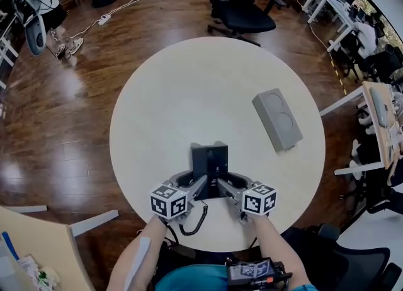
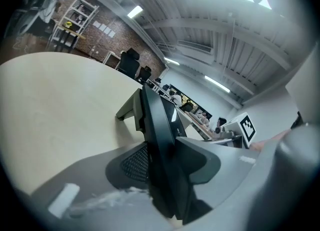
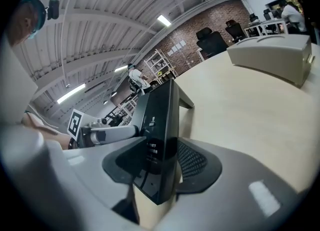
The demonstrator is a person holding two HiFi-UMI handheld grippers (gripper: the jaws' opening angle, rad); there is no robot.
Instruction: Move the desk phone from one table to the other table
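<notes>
The black desk phone [image 1: 210, 160] stands near the front edge of the round beige table [image 1: 182, 88]. Its coiled cord [image 1: 196, 222] hangs over that edge. My left gripper [image 1: 198, 188] holds the phone's left side and my right gripper [image 1: 225, 188] its right side. In the left gripper view the phone's thin edge [image 2: 159, 140] sits between the pads [image 2: 131, 165], which press on both faces. In the right gripper view the phone [image 3: 161, 125] is likewise pinched between the pads [image 3: 192, 161].
A flat grey box [image 1: 277, 119] lies on the table's right half. A black office chair [image 1: 242, 12] stands behind the table. A white-legged desk [image 1: 378, 116] is at the right, and a wooden desk corner [image 1: 31, 245] at the bottom left.
</notes>
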